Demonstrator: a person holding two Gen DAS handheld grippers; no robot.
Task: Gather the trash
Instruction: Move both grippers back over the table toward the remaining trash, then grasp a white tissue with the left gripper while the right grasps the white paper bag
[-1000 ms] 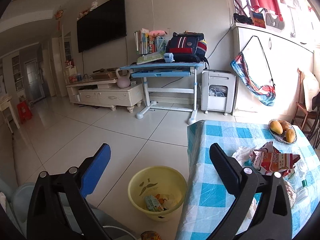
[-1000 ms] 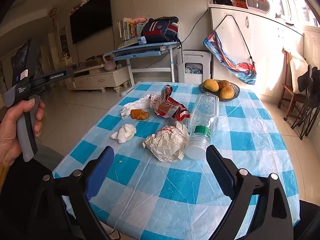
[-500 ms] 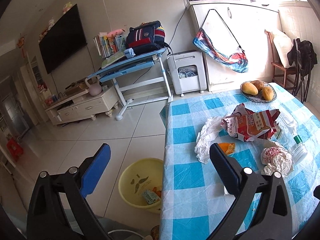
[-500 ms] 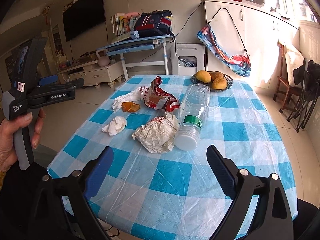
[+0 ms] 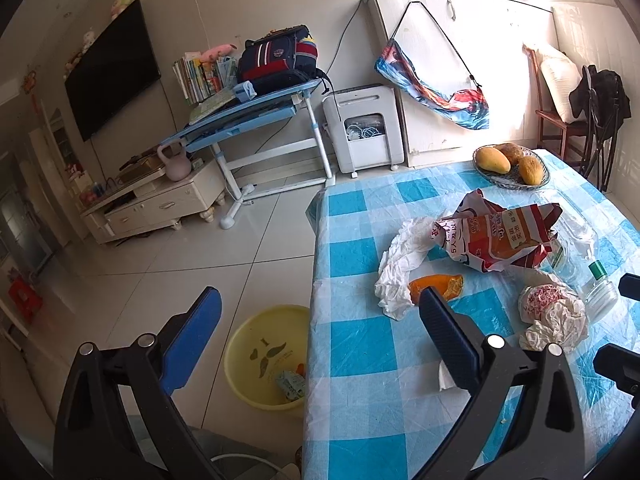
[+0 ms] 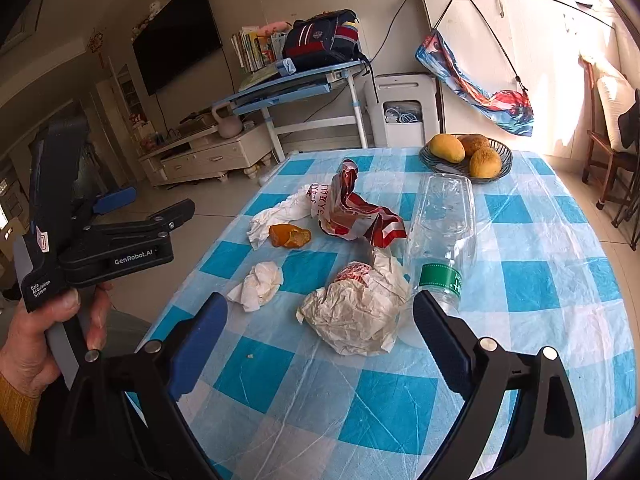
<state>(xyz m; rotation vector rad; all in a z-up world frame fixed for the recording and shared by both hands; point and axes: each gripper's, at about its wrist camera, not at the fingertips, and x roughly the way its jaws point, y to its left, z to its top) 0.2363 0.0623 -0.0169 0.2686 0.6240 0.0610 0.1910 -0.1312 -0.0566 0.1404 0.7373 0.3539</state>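
Crumpled wrapper (image 6: 356,316) on checked table (image 6: 520,280), both hand-held grippers spread, empty

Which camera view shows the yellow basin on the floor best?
The left wrist view: the yellow basin shows whole beside the table, with scraps inside. The right wrist view does not show it at all.

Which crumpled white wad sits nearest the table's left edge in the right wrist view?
The small tissue wad, lying alone near that edge. The big wrapper ball touches the bottle; the long tissue lies farther back beside the orange peel.

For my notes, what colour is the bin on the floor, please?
Yellow bin; left wrist view.
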